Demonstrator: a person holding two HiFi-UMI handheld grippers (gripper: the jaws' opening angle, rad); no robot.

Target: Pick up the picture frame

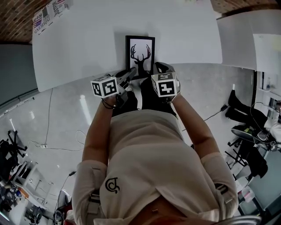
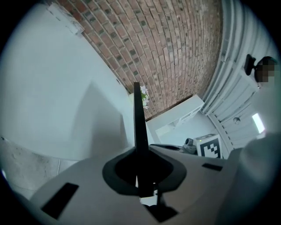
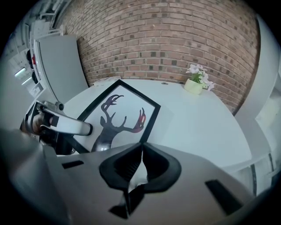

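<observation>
The picture frame (image 1: 140, 53) is black-edged with a deer silhouette on white and sits over the near edge of the white table (image 1: 79, 44). My left gripper (image 1: 131, 74) is at its lower left side. In the left gripper view the frame (image 2: 138, 118) shows edge-on as a thin black strip running into the left gripper (image 2: 141, 171), whose pads are shut on it. My right gripper (image 1: 159, 68) is at the frame's lower right. In the right gripper view the frame (image 3: 118, 115) tilts up, and its near edge runs into the right gripper (image 3: 140, 161), whose pads are closed on it.
A small potted plant (image 3: 196, 81) stands at the table's far side by the brick wall (image 3: 167, 39). Papers (image 1: 49, 13) lie at the table's far left corner. A second white table (image 1: 246, 35) is on the right. Cables and chairs (image 1: 246, 132) are on the floor.
</observation>
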